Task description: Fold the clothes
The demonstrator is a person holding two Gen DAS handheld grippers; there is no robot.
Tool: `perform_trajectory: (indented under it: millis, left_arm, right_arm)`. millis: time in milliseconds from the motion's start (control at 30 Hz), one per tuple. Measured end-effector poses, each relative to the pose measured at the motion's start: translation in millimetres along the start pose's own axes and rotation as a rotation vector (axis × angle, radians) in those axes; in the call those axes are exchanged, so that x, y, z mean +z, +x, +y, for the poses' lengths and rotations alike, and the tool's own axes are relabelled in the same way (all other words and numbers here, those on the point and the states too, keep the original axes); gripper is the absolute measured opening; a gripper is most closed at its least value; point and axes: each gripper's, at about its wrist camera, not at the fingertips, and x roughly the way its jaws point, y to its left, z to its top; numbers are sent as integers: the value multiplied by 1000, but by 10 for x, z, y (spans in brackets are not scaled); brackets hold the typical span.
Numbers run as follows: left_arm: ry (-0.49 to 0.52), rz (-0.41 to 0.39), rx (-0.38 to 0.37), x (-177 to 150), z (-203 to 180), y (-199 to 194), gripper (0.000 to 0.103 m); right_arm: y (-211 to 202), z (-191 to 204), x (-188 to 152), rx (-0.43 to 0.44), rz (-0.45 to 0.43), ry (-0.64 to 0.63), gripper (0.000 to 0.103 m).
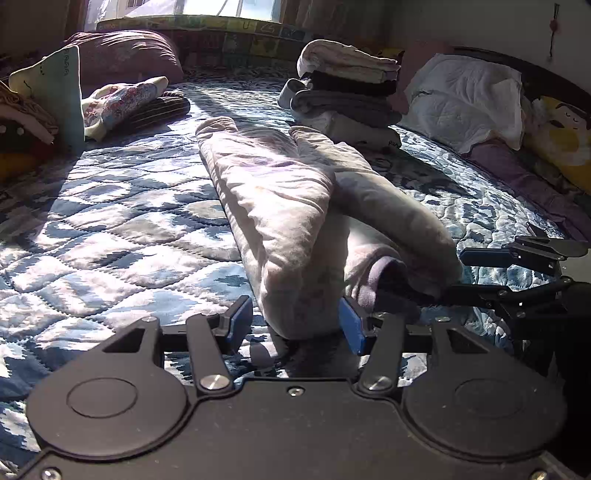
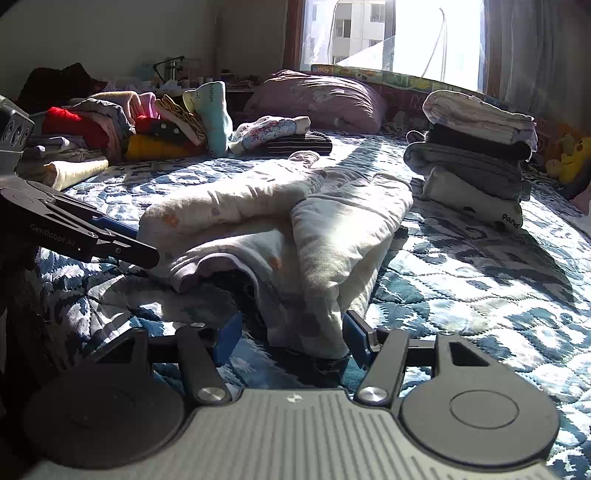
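- A pale printed garment [image 1: 291,206] lies part-folded in the middle of the bed, on the blue-and-white quilt [image 1: 110,221], its long sections laid over one another and its near end just in front of both grippers.
- The left gripper [image 1: 295,325] stands wide apart, with the garment's near end sitting between the blue pads but not pinched.
- The right gripper [image 2: 291,338] is likewise spread, its fingers flanking the hanging edge of the same garment; whether a pad touches cloth is hard to tell.
- Done so far, by my reading: a neat stack of folded clothes [image 2: 476,147] stands beyond the garment, to the right in both views.
- Left to do: a loose heap of coloured clothes [image 2: 110,129] waits at the far left, plus a floral piece [image 2: 273,129] on a dark striped one.
- This garment probably needs one more fold before stacking.
- Strong sun from the window [image 2: 391,33] throws hard shadows across the bed; a mauve pillow [image 2: 314,99] lies at the far edge.
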Motion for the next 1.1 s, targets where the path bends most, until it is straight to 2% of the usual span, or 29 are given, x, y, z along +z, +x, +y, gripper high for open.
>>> perform_trajectory:
  millis: [200, 267, 367, 467, 533, 600, 833, 1100]
  left_arm:
    - [-273, -113, -142, 237, 354, -85, 55]
    - [-302, -144, -135, 318, 421, -41, 55]
    - [-283, -194, -83, 428, 494, 69, 55]
    - [-318, -215, -75, 551, 636, 229, 55]
    - [-382, -202, -76, 605, 768, 348, 55]
    - [-402, -181, -66, 670, 833, 459, 55]
    - [-397, -174, -85, 981, 988, 834, 53]
    - [-384, -127, -108, 1149, 1074, 1224, 48]
  right_arm:
    - [52, -474, 100, 89, -97, 340, 63]
    - [134, -607, 132, 85, -115, 410, 63]
    - [271, -775, 187, 80, -126, 474, 63]
    - [406, -904, 266, 72, -98, 501, 63]
    - [463, -1012, 288, 76, -110, 535, 63]
    - [517, -1122, 307, 81, -124, 571, 63]
    - [845, -1413, 467, 118, -142, 606, 64]
    - [1263, -1524, 581, 146, -104, 592, 63]
